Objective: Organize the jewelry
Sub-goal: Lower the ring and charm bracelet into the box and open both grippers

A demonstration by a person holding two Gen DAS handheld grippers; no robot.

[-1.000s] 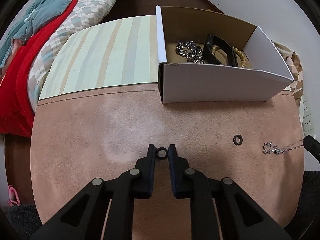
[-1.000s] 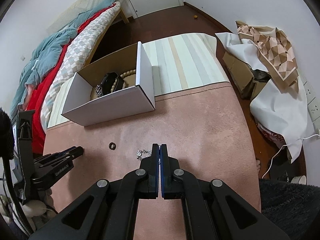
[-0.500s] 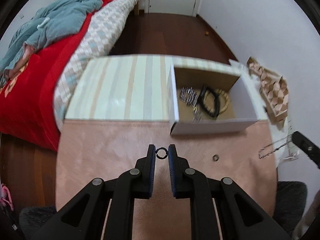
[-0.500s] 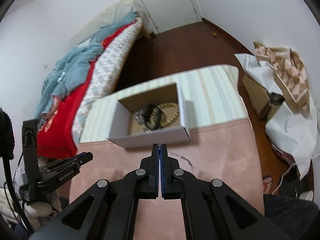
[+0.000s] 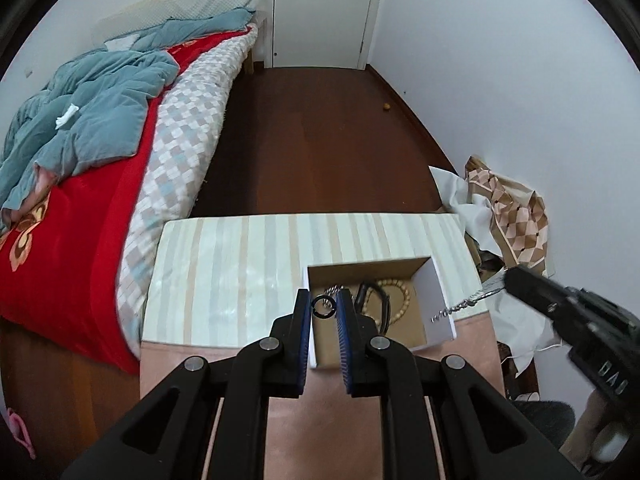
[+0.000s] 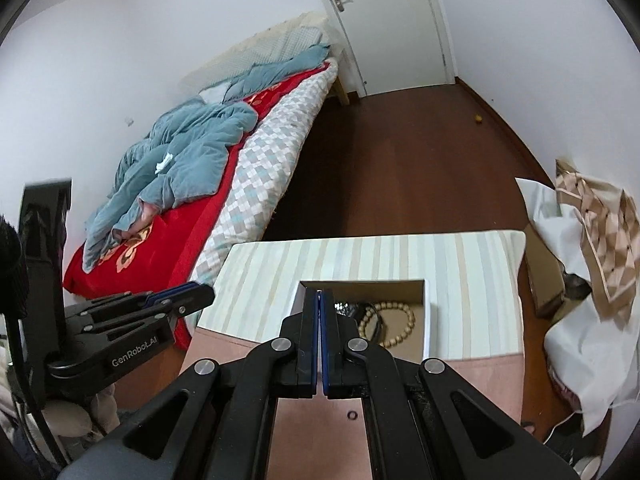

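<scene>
Striped tabletop (image 5: pixel 240 264); left gripper (image 5: pixel 324 307) pinches small black ring (image 5: pixel 323 306) above box (image 5: pixel 442 304).

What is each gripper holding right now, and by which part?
The left gripper pinches a small black ring across its rim. The right gripper is shut on a thin silver chain, gripped near one end.

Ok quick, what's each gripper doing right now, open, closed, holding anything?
Left gripper: closed on the black ring, above the box.
Right gripper: closed on the silver chain, which hangs from its tip.
</scene>
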